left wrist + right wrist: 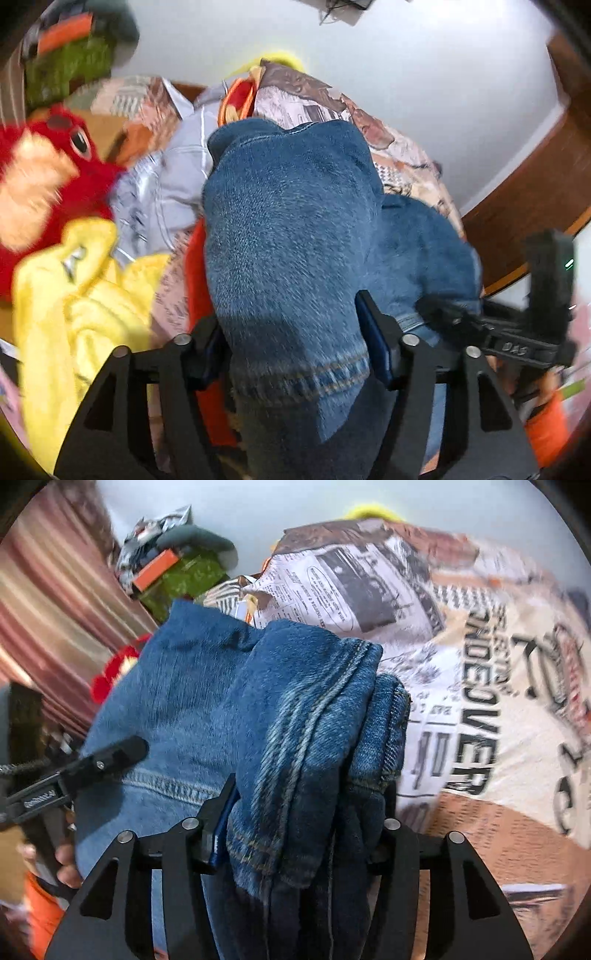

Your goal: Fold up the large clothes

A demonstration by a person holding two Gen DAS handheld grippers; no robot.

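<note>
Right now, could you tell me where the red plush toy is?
In the left wrist view, the red plush toy lies at the far left, above the yellow garment and left of the blue jeans.

newsprint-patterned cloth with bold black letters "NDEOVER", small print unreadable

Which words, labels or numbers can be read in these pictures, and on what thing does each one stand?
"NDEOVER": large black letters on the newspaper-print cloth, cut off at the start.
Large black figures further right on that cloth: too blurred to read.
Small newsprint columns on that cloth: too small to read.
Raised lettering on the right gripper's black arm: unreadable.
Jeans: no text visible.
</note>
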